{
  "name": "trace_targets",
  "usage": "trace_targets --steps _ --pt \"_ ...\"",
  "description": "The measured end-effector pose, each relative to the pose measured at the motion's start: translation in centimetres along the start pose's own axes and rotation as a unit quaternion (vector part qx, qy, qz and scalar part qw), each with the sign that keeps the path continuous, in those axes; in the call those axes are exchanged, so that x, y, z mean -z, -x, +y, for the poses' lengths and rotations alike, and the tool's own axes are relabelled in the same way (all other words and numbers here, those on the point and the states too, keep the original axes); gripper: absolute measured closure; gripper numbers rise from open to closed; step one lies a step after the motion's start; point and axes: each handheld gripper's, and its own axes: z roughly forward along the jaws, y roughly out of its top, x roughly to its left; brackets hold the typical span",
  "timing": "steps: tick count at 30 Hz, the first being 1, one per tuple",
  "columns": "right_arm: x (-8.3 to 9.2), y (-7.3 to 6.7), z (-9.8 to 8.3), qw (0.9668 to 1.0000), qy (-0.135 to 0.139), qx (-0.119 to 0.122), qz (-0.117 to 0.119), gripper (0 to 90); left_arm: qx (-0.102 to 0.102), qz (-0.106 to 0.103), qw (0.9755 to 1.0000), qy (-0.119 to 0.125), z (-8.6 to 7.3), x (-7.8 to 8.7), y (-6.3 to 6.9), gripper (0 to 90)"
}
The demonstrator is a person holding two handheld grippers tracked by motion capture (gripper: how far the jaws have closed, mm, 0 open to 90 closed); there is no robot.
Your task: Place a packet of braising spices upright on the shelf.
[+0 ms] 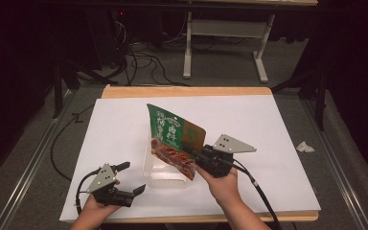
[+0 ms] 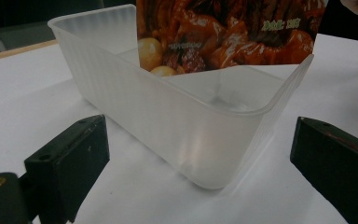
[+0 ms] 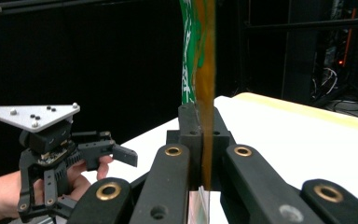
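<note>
A white-covered surface (image 1: 124, 139) with a wooden edge is seen from the high view. Near its middle, toward 6 o'clock, a clear plastic container (image 1: 165, 173) is set down. A green and orange food pouch (image 1: 175, 139) printed with a picture of braised meat is held tilted above it, its lower edge dipped into the container's open top and its upper corner pointed toward 11 o'clock.

The right gripper (image 1: 202, 155) is held in the person's right hand (image 1: 223, 184) at about 3 o'clock of the container. Its fingers are closed on the pouch's edge; in the right gripper view the pouch (image 3: 200, 70) is seen edge-on, pinched flat between the two black fingers (image 3: 189, 135) with no gap left beside it.

The left gripper (image 1: 128, 178) is held in the left hand (image 1: 93, 208) at about 8 o'clock of the container, low over the surface. Its fingers are spread wide and nothing is held between them. In the left gripper view one finger (image 2: 72, 163) is seen at the lower left and the other at the lower right, with the near rounded corner of the container (image 2: 200, 135) lying between and just beyond them, apart from both. The printed lower part of the pouch (image 2: 223, 35) is seen standing inside the container behind its near wall.

In the right gripper view the left gripper (image 3: 116, 151) is seen farther off at 9 o'clock, its fingers parted.
</note>
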Motion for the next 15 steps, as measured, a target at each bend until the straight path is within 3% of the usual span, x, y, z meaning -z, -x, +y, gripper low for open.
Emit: trace_targets --steps 6,15 --pt "-0.66 -0.30 -0.55 0.9999 -0.001 0.002 0.012 90.0 -0.003 -0.001 1.0000 -0.002 0.00 -0.11 -0.02 5.0" --pt "-1.16 -0.28 -1.09 0.9999 -0.012 0.001 0.007 90.0 -0.002 -0.002 1.0000 -0.001 0.01 -0.05 0.00 5.0"
